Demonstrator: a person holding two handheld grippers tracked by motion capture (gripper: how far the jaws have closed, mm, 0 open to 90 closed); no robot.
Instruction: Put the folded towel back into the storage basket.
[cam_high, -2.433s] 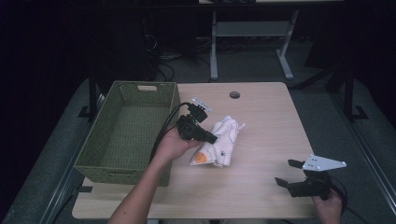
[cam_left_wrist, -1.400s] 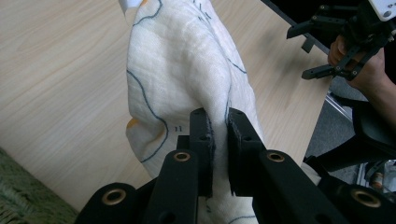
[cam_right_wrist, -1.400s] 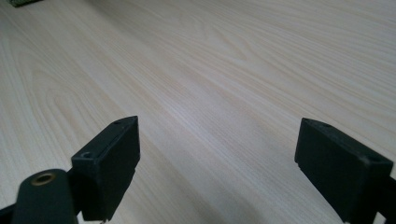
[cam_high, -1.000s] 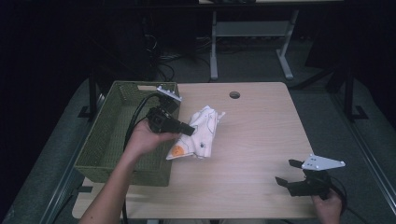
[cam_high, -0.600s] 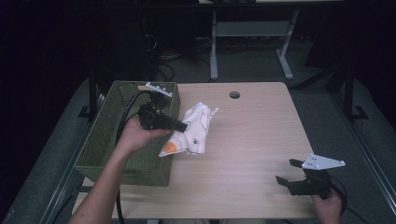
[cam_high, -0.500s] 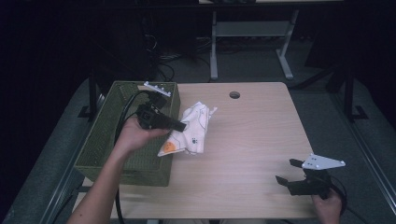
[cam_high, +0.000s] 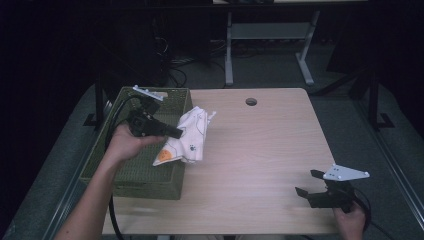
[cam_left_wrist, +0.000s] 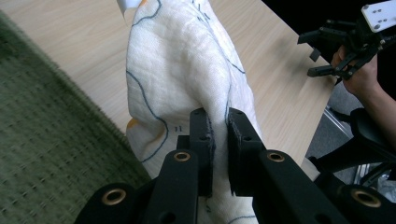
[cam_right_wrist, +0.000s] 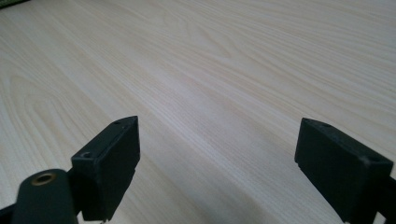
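A: Cloth (cam_high: 186, 137) is hanging from the left tongs (cam_left_wrist: 218, 122), jaws pinching a fold of it, over the right rim of the green basket (cam_high: 129, 177).

B: Is it touching the table (cam_high: 260, 165)?

A: Cannot tell; it is dangling just beside the basket's edge. Right tongs (cam_high: 306, 184) are sitting near the table's front right corner, jaws spread wide, gripping nothing.
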